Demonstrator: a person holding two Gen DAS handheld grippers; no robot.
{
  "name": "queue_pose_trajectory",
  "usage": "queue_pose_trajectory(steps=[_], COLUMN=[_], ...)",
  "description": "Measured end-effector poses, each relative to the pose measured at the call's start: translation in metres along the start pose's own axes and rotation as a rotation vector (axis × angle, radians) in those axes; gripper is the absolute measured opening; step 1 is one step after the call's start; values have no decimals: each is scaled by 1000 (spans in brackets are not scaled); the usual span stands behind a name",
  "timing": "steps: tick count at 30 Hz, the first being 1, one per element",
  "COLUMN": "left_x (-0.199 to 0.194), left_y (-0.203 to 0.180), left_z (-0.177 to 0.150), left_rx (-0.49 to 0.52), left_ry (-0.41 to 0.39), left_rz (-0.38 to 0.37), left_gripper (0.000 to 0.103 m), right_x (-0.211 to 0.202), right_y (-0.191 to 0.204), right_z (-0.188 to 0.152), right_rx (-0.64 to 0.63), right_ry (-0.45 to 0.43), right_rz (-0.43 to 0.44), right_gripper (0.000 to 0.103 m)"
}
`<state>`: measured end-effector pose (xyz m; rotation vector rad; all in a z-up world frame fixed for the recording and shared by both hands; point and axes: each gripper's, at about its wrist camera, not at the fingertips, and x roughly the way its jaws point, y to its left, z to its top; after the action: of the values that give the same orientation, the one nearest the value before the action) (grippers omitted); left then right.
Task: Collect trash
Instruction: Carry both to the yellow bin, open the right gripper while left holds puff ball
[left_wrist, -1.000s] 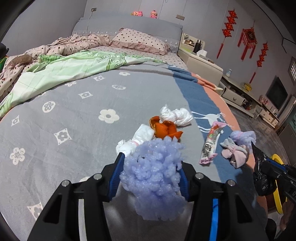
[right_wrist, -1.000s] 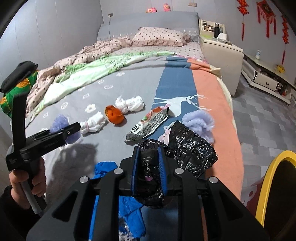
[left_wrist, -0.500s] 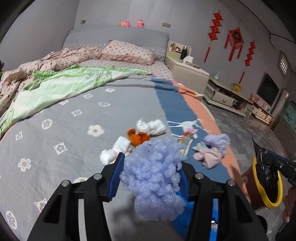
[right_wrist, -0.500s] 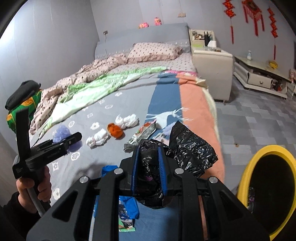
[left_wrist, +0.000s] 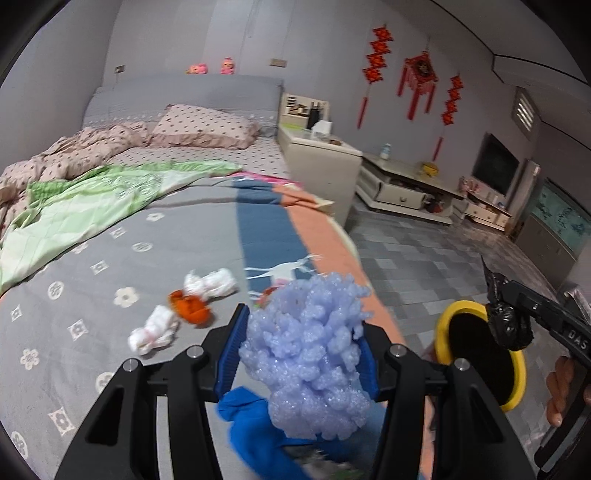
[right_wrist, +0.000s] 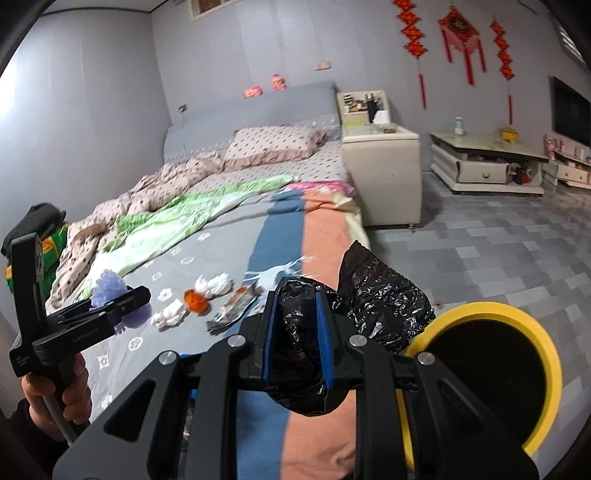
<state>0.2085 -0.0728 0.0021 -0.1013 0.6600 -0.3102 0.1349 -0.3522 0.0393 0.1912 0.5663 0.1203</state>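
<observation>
Holding a two-finger tool in each hand, the person has both grippers raised above the foot of the bed (left_wrist: 155, 236), angled downward. The left gripper (left_wrist: 303, 350) is clamped on a lilac foam clump (left_wrist: 308, 354), its blue pads (left_wrist: 232, 354) pressing the lump from both sides. The clump bulges above and below the jaws, its longer axis running roughly up and down between the fingers, and it blocks much of the view ahead. In the right wrist view the left hand (right_wrist: 55, 391) wraps the tool's handle at the lower left, with the same clump showing at the jaw tips.

The right gripper (right_wrist: 297, 338) is closed tight on a crumpled black plastic bag (right_wrist: 384, 299). The pinched part sits between the blue pads, and a loose flap spreads up and to the right of the jaws, its pointed corner uppermost. In the left wrist view this bag hangs as a dark wad in front of the yellow bin (left_wrist: 515, 387).

That bin (right_wrist: 546, 354), yellow-rimmed with a dark inside, stands on the tiled floor just beside the bed's edge, below and right of the right gripper.

On the grey bedspread lie two white tissue wads (left_wrist: 212, 282) (left_wrist: 153, 330), an orange scrap (left_wrist: 190, 312) between them, and a snack wrapper (right_wrist: 232, 308) lying slantwise. A blue item (left_wrist: 255, 432) lies under the left gripper, blurred.
</observation>
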Motion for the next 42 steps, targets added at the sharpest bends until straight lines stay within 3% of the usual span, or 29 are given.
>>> queue_pose_trajectory(steps=[12,24,42], left_x=[12,43,128], left_y=[-92,-169,-254], left_z=[17,12,-16], left_rx=[98,182,292], left_ry=[13,61,198], left_rz=[-121,-225,-332], left_gripper=[49,49,50], right_x=[-52,-79,-47], right_y=[-78,-145,-219], right_z=[11,6,-14], right_rx=[73,156,254], right_ry=[-71,-100,-42], right_rz=[-101,-176,-244], right_gripper=[20,20,21])
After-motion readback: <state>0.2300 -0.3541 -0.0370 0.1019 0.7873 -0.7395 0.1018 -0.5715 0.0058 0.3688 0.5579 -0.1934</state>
